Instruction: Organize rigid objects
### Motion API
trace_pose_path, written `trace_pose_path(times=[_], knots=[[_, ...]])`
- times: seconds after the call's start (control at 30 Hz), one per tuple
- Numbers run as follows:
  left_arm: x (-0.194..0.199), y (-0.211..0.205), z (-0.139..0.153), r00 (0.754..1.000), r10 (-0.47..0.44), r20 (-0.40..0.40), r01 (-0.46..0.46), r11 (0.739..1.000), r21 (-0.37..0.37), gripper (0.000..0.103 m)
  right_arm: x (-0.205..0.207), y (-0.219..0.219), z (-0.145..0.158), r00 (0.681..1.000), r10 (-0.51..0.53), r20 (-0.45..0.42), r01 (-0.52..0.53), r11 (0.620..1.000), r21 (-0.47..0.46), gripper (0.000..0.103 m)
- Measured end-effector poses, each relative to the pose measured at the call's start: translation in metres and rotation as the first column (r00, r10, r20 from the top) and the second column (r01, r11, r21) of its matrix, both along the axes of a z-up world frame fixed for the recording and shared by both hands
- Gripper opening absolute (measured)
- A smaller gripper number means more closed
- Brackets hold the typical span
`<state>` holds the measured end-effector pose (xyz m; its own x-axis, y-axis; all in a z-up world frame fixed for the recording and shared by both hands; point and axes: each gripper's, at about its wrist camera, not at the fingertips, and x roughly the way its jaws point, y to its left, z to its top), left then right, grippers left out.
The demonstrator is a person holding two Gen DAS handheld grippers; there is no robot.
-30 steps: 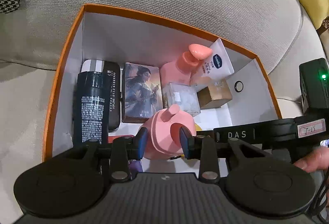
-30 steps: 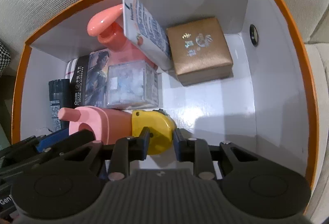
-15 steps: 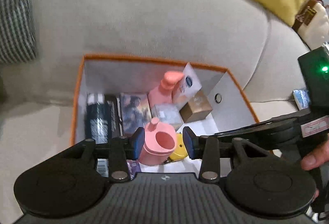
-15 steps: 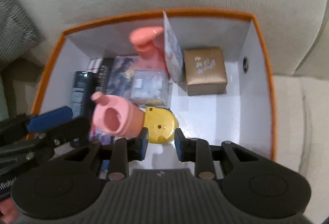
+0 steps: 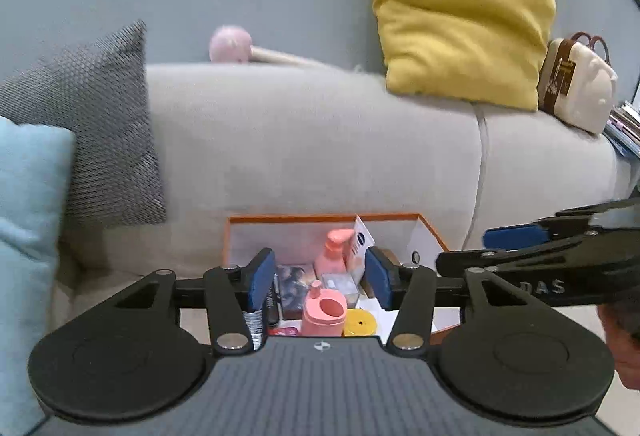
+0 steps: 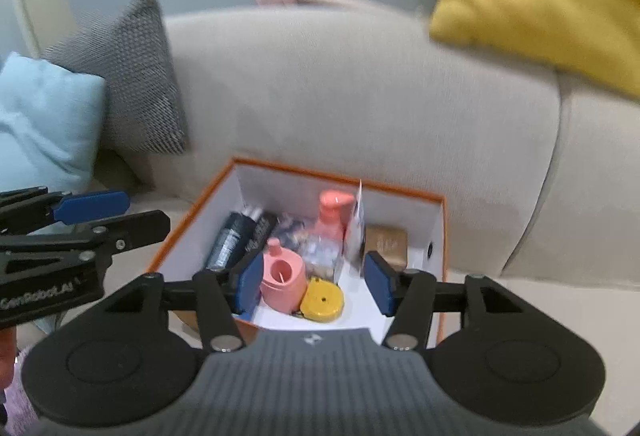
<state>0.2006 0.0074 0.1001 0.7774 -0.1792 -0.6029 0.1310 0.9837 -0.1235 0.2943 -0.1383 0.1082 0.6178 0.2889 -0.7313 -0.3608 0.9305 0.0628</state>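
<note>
the orange-rimmed box (image 6: 438,224) sits on the sofa seat (image 6: 540,316) against the grey backrest. inside it the pink cup (image 6: 282,280) stands touching the yellow round case (image 6: 323,302), with a pink pump bottle (image 6: 332,218), a gold box (image 6: 386,242) and a dark tube (image 6: 228,242) behind them. the left claw (image 5: 320,278) and right claw (image 6: 312,286) both hang above the box, jaws opening, released, nothing between the pads.
</note>
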Motion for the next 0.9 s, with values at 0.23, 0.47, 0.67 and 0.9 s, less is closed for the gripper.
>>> trace_pose_path(times=[0.23, 0.47, 0.67, 0.9], knots=[[-0.051, -0.005, 0.009, 0.988, 0.058, 0.146, -0.071, 0.994, 0.082, 0.081, -0.072, -0.008, 0.012, 0.983, -0.058, 0.172, 0.049, 0.997, 0.058, 0.071], [-0.084, -0.006, -0.001, 0.967, 0.111, 0.230, -0.142, 0.982, 0.121, 0.095, -0.120, 0.000, 0.004, 0.954, -0.120, 0.274, 0.105, 0.992, 0.069, 0.080], [-0.084, 0.007, -0.029, 0.972, 0.166, 0.168, -0.186, 0.977, 0.108, 0.097, -0.126, 0.011, -0.023, 0.945, -0.121, 0.303, 0.129, 0.992, -0.006, 0.090], [-0.066, 0.005, -0.064, 0.987, 0.156, 0.045, -0.160, 0.982, 0.102, 0.098, -0.106, 0.011, -0.062, 0.962, -0.173, 0.213, 0.176, 0.984, 0.008, 0.092]])
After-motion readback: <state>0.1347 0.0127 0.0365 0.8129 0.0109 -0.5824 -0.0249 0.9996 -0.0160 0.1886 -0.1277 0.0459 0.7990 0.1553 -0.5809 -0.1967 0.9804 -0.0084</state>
